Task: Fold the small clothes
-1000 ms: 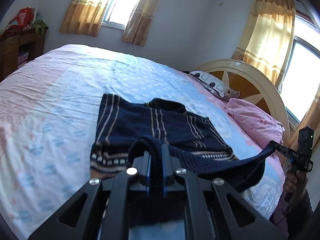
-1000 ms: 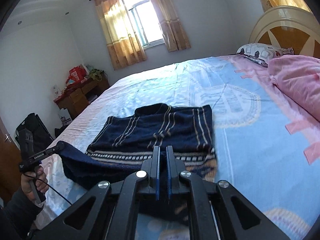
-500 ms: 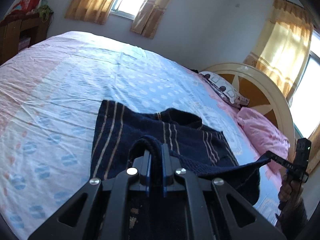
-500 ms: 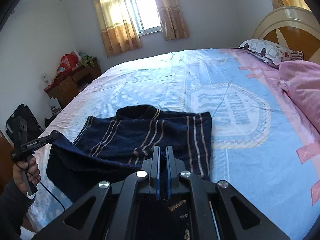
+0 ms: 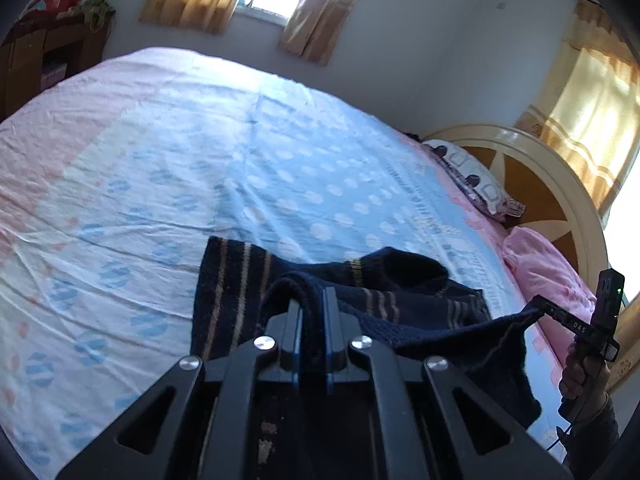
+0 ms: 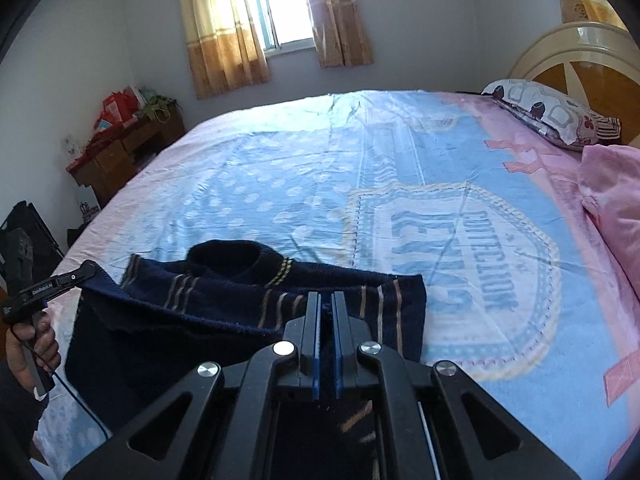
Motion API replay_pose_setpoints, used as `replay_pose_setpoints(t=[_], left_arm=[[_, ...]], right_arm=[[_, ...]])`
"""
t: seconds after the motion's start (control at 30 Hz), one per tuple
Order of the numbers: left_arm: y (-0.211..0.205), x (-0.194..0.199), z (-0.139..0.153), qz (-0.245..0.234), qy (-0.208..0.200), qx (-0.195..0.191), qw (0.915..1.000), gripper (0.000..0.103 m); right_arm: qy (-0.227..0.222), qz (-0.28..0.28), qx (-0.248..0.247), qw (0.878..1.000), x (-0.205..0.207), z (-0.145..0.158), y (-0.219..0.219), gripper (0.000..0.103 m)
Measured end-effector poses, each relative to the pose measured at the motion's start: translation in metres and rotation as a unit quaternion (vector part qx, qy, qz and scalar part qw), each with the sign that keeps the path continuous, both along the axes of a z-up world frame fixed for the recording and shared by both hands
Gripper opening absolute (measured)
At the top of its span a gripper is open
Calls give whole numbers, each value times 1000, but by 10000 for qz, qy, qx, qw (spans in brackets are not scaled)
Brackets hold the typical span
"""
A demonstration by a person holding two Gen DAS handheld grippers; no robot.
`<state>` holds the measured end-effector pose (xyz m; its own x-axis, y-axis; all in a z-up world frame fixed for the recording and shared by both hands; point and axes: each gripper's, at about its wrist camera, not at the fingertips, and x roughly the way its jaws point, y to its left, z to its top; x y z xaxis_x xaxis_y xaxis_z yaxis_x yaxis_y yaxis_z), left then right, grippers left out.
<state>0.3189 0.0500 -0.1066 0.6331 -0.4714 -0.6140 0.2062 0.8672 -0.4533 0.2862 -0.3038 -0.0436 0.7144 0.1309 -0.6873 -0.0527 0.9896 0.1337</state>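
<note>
A navy knitted sweater (image 5: 236,288) with thin tan stripes lies on the bed sheet (image 5: 208,168), its collar (image 6: 224,258) towards the far side. My left gripper (image 5: 312,300) is shut on one corner of the lower hem, lifted and carried over the body. The right gripper (image 6: 327,298) is shut on the other hem corner. Between them the hem hangs as a taut dark fold above the sweater. In each wrist view the other gripper shows at the side, the right gripper (image 5: 538,307) and the left gripper (image 6: 87,269), each pinching knit and held by a hand.
A pink pillow (image 5: 544,268) and a patterned pillow (image 5: 474,178) lie by the round headboard (image 5: 536,168) on the right. A wooden cabinet (image 6: 120,152) with red items stands beyond the bed's left side. Curtained windows (image 6: 280,20) line the far wall.
Both grippers have carried the held hem forward over the sweater towards the collar. The patterned bottom band is now covered, and less of the sweater's body shows.
</note>
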Motion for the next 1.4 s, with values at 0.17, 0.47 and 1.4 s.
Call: replay_pose_setpoints(t=[0.17,0.47,1.4], left_arm=[[-7,24,-22,90,187,164,9996,16],[26,-9,-4,762,-140,244,9967,71],[31,-23,-53,1560,313,1252,9793,71]], right_arm=[[195,-227,77,9995,42,-30,-10,4],[232,-780,407,9959,35,-52,-54,53],[826,-964,-427,9910,50,-73,-37,47]])
